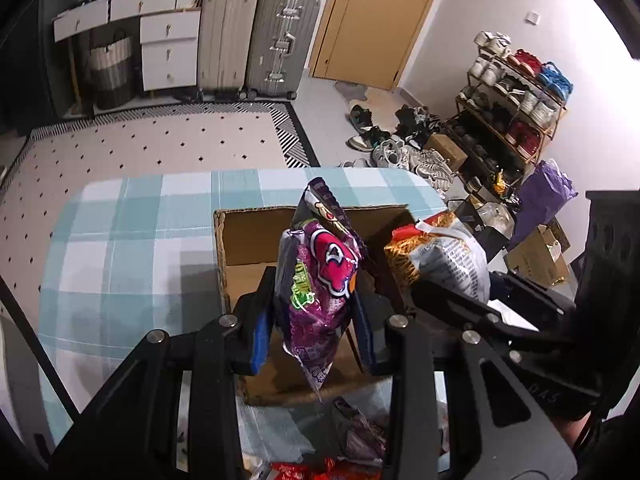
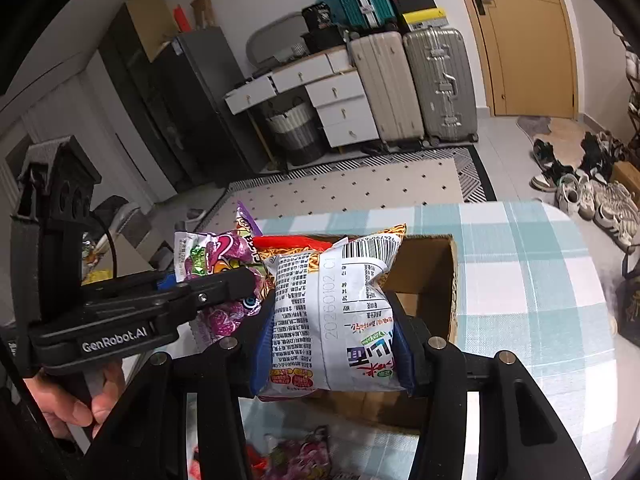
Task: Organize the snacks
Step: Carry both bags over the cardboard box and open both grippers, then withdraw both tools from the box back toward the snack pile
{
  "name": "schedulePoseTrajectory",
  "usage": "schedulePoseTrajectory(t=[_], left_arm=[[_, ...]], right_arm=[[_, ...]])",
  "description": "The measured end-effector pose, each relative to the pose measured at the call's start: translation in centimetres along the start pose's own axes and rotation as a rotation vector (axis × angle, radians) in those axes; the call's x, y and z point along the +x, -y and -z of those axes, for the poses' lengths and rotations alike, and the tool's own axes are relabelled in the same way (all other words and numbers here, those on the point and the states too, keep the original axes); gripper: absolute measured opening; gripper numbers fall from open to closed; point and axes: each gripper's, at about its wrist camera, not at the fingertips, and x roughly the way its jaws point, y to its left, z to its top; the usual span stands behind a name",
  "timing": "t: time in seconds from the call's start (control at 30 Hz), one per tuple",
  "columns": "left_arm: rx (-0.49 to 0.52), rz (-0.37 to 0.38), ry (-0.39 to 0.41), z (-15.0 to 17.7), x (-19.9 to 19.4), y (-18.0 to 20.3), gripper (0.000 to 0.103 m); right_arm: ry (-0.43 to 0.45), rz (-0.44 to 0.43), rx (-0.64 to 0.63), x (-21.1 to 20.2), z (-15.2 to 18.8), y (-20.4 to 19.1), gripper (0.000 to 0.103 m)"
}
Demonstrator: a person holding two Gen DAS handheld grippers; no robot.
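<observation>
Here, in the left wrist view, a purple candy packet (image 1: pixel 320 280) is pinched upright at centre frame by the left gripper (image 1: pixel 316 320), its blue pads (image 1: pixel 260 336) pressed against both sides of the wrapper. The packet is held above an open cardboard box (image 1: pixel 248 240), which is set on a teal and white checked tablecloth (image 1: pixel 120 248). To the right of the packet, a noodle snack bag (image 1: pixel 440 256) is seen over the right part of the box, gripped by the right gripper (image 1: pixel 452 292), whose black body crosses the lower right of the frame. In the right wrist view, the same noodle snack bag (image 2: pixel 336 312) is clamped at centre frame between the blue pads (image 2: pixel 264 344) of the right gripper (image 2: pixel 332 352), printed back facing the camera, with the cardboard box (image 2: pixel 432 264) behind and below it. At left of that frame, the left gripper (image 2: pixel 224 280) is seen with the purple candy packet (image 2: pixel 224 252), carried by a person's hand (image 2: pixel 76 404) at lower left. More snack wrappers (image 2: pixel 296 456) are lying on the tablecloth (image 2: pixel 520 280) at the bottom edge, in front of the box. Two upright suitcases (image 1: pixel 260 36) are seen at the top, in front of the far wall.
</observation>
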Motion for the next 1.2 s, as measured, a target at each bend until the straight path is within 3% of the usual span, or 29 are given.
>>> schedulePoseTrajectory(t=[0.3, 0.37, 0.43, 0.53, 1.2], left_arm=[[-0.002, 0.018, -0.053, 0.4, 4.1, -1.0, 0.034], [-0.003, -0.008, -0.051, 0.4, 4.2, -1.1, 0.041], [-0.033, 0.019, -0.042, 0.5, 4.0, -1.7, 0.057], [-0.036, 0.010, -0.019, 0.6, 3.2, -1.8, 0.078], [0.038, -0.116, 0.086, 3.9, -7.0, 1.4, 0.079]], right_arm=[[0.000, 0.030, -0.013, 2.7, 0.5, 1.1, 0.054], [0.025, 0.038, -0.018, 2.4, 0.5, 1.3, 0.061], [0.052, 0.048, -0.027, 1.7, 0.7, 1.4, 0.074], [0.093, 0.046, -0.029, 0.2, 0.6, 1.8, 0.074], [0.186, 0.028, -0.044, -8.7, 1.7, -0.2, 0.077]])
